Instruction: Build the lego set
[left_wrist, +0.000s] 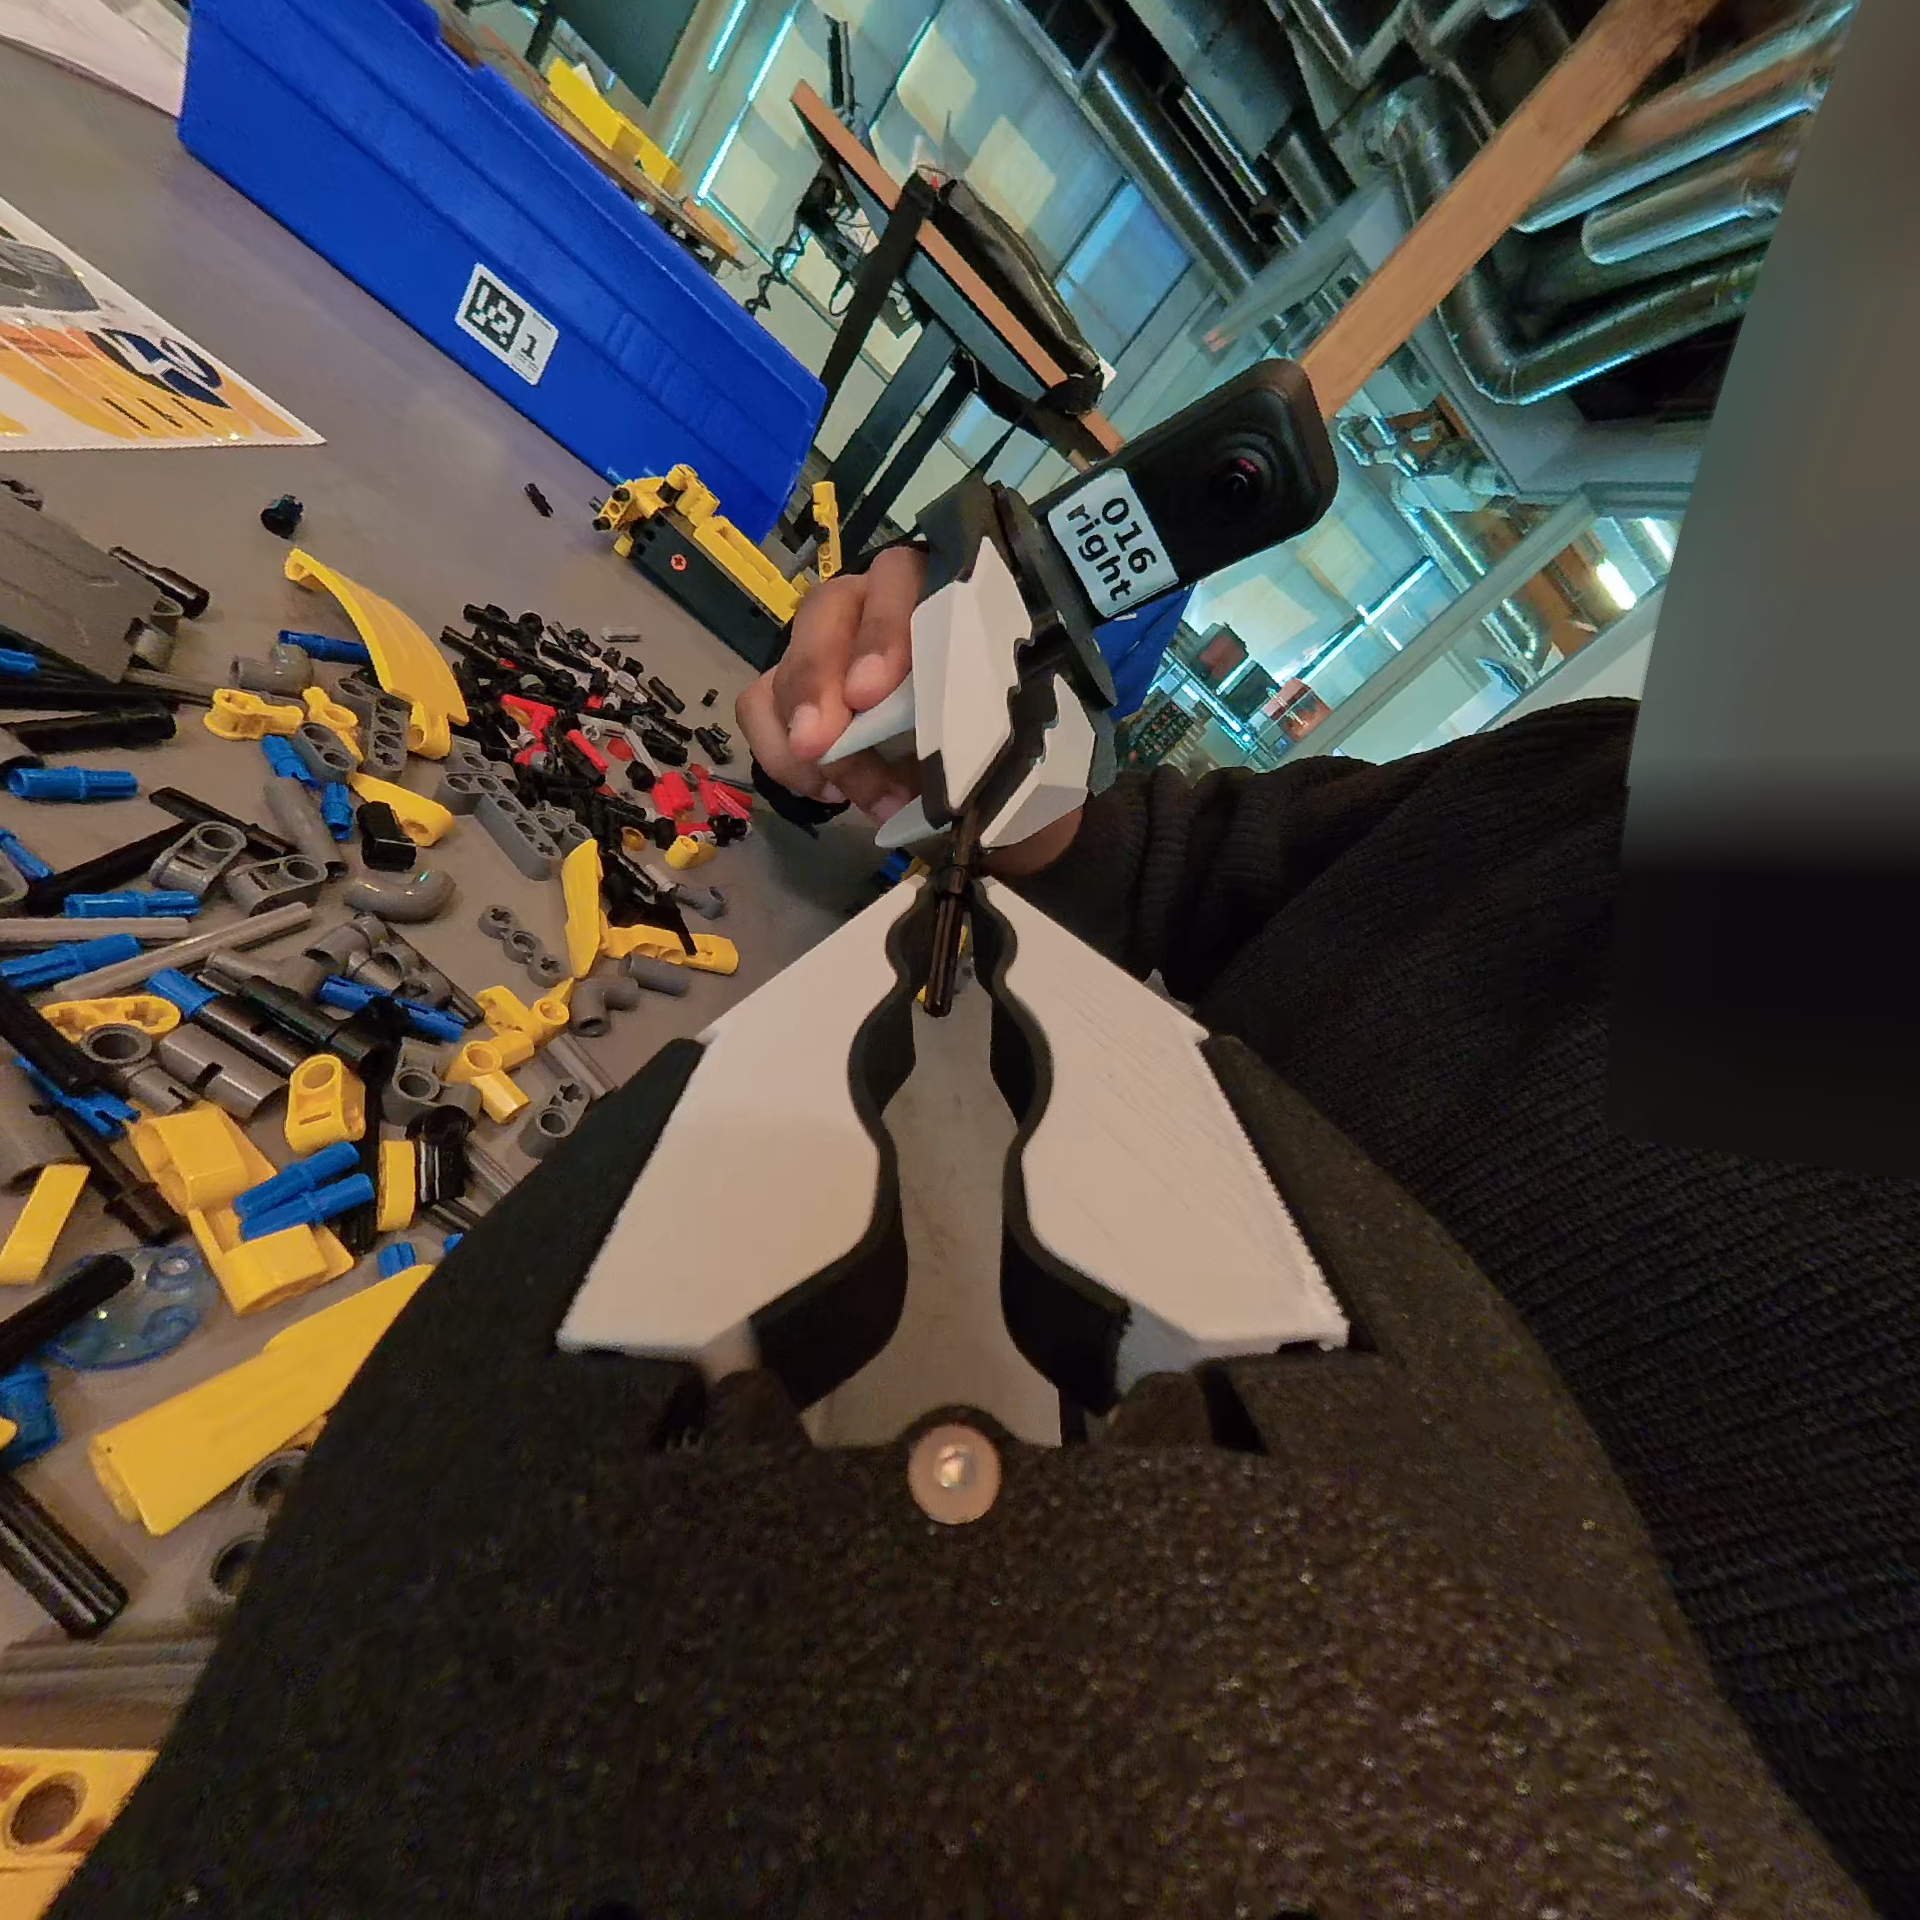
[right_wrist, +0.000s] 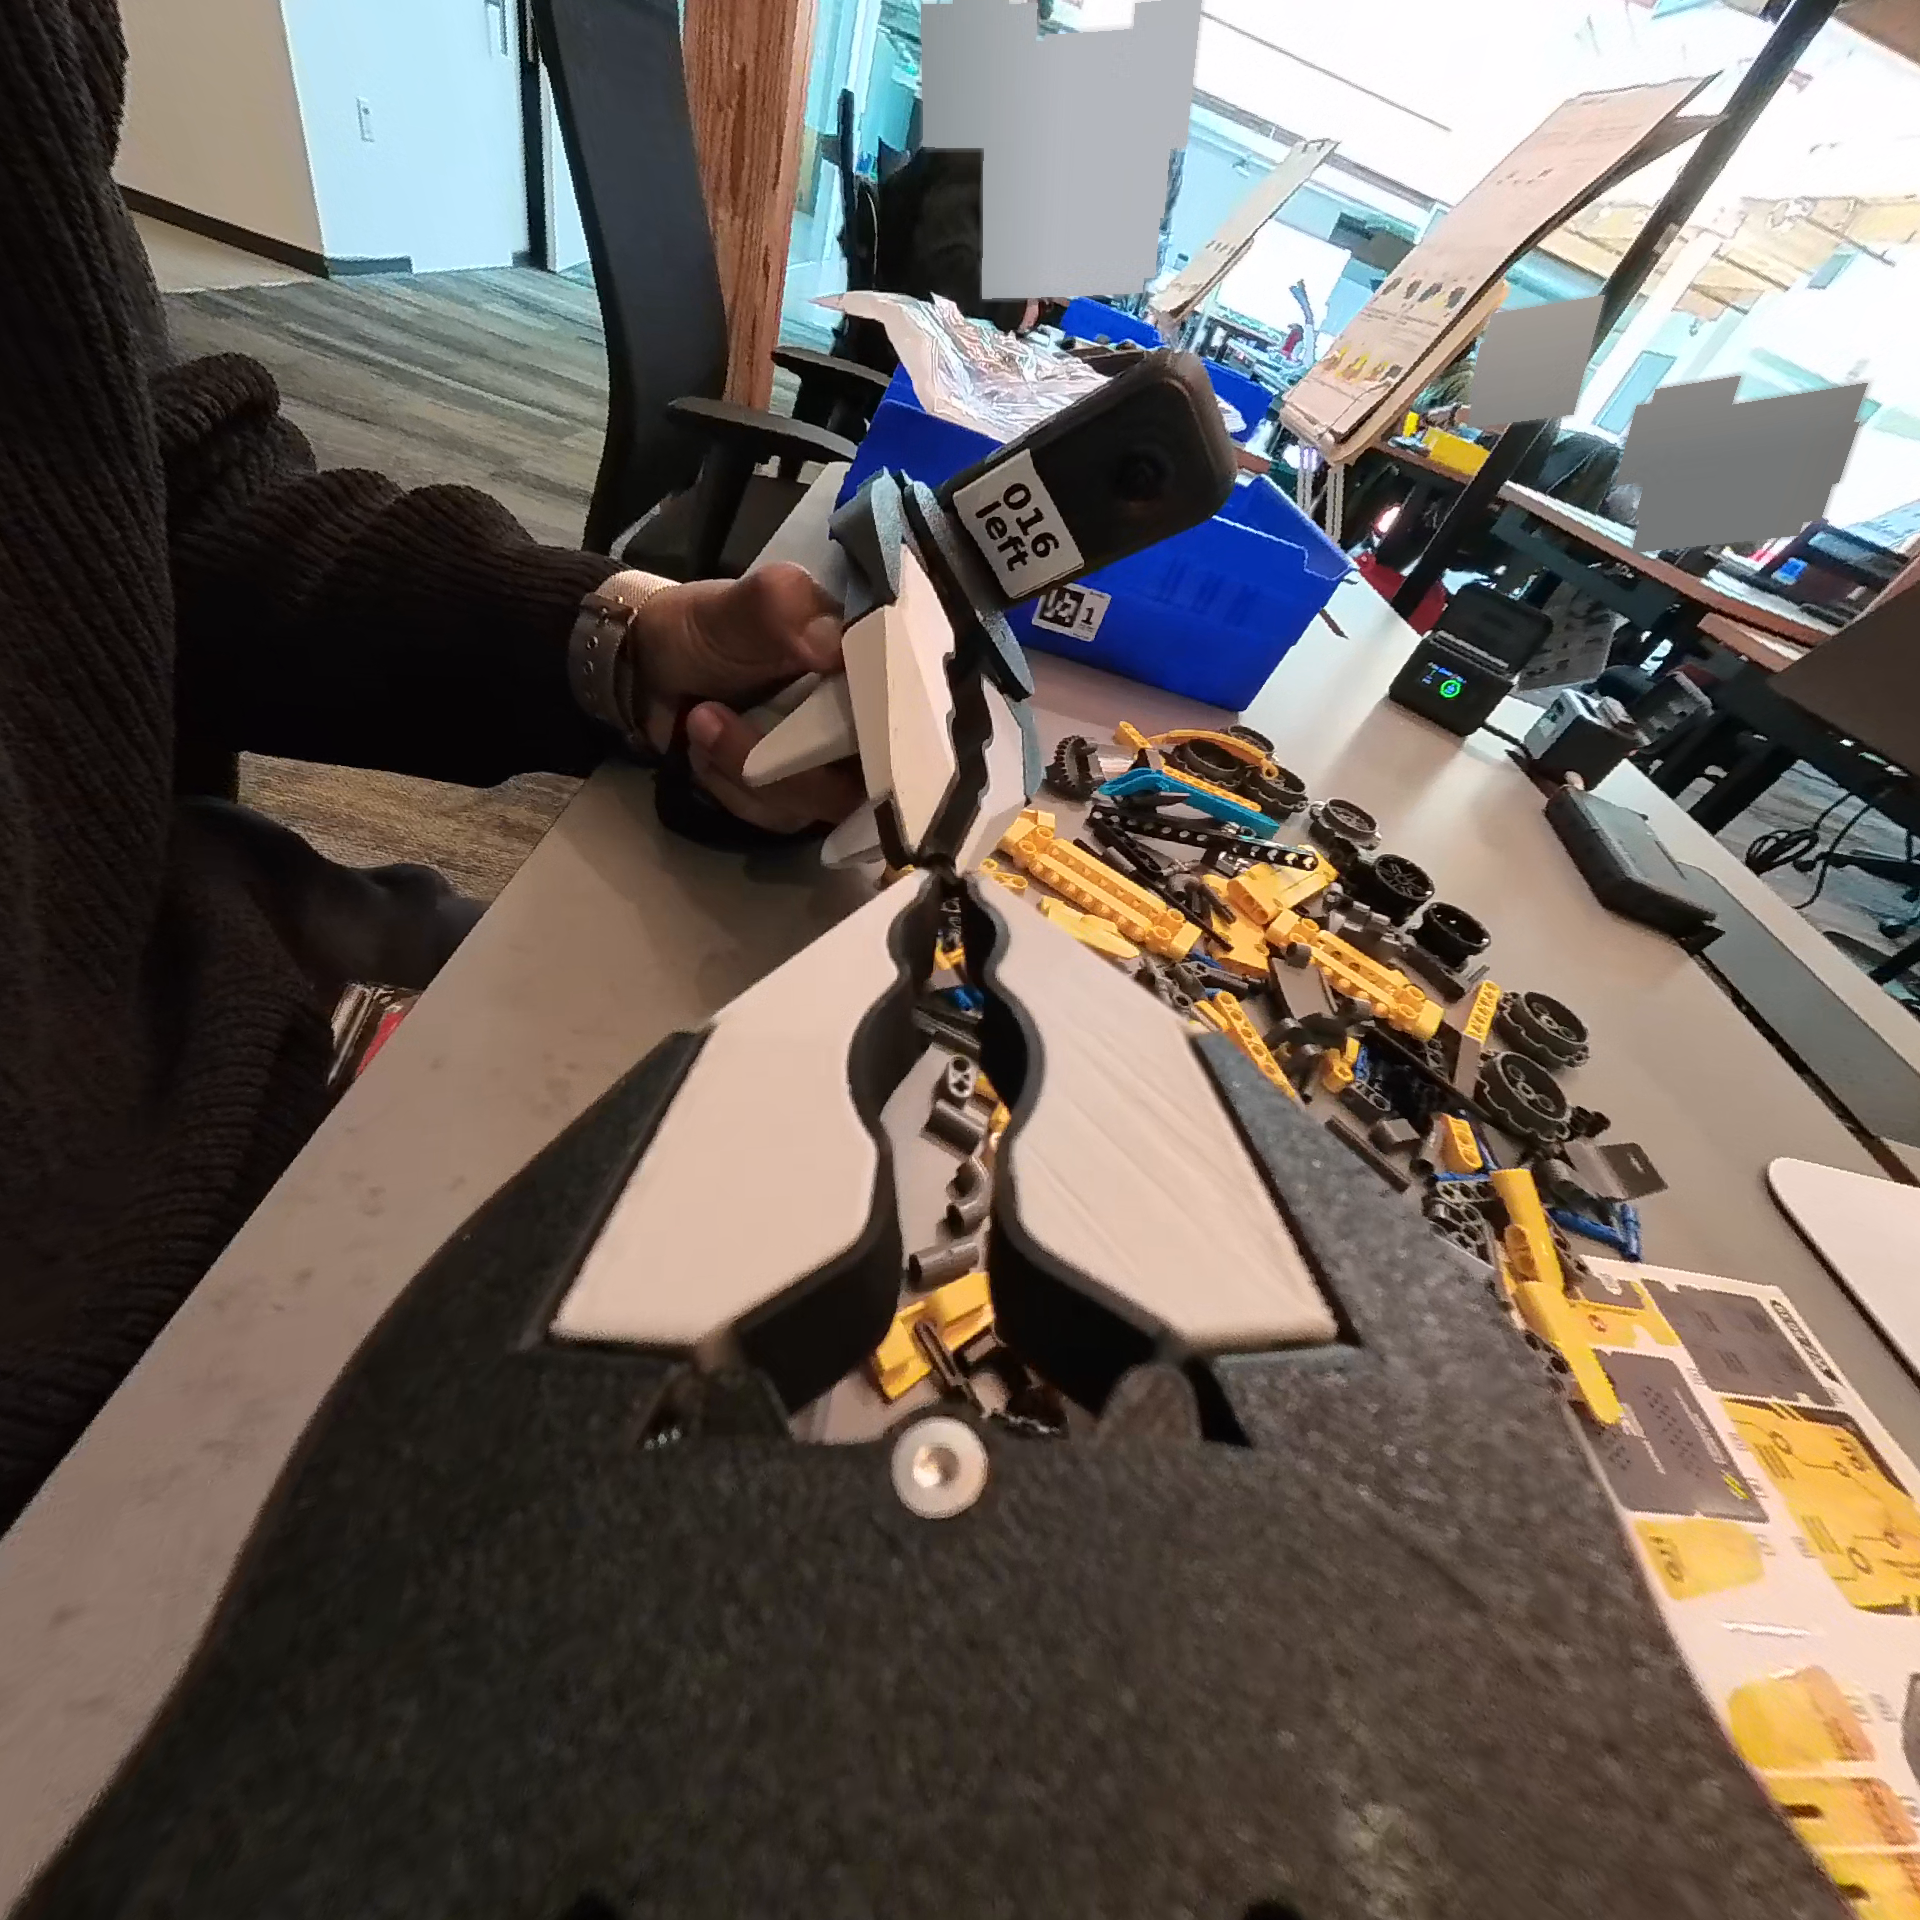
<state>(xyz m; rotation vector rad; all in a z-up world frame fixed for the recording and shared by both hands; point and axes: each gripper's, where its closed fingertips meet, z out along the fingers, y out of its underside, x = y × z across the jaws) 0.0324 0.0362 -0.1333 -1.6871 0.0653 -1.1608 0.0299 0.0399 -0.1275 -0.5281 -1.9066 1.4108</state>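
Observation:
My left gripper (left_wrist: 948, 891) is shut on a thin black axle (left_wrist: 940, 956), which runs back between its white fingers above the grey table (left_wrist: 436, 488). My right gripper (left_wrist: 962, 831) meets it tip to tip from the far side and is shut on the axle's far end. A hand holds each tool. In the right wrist view my right gripper (right_wrist: 940, 878) is closed at its tips against the left gripper (right_wrist: 928, 854). The axle is almost hidden there.
A heap of yellow, blue, grey and black building parts (left_wrist: 343, 935) lies to the left, and also shows in the right wrist view (right_wrist: 1247, 935) with black wheels (right_wrist: 1455, 935). A blue bin (left_wrist: 499, 239), a part-built yellow model (left_wrist: 707, 561) and a sticker sheet (right_wrist: 1766, 1455) lie around. The table edge (right_wrist: 499, 935) is near. My two grippers' fingertips are within a few centimetres of each other.

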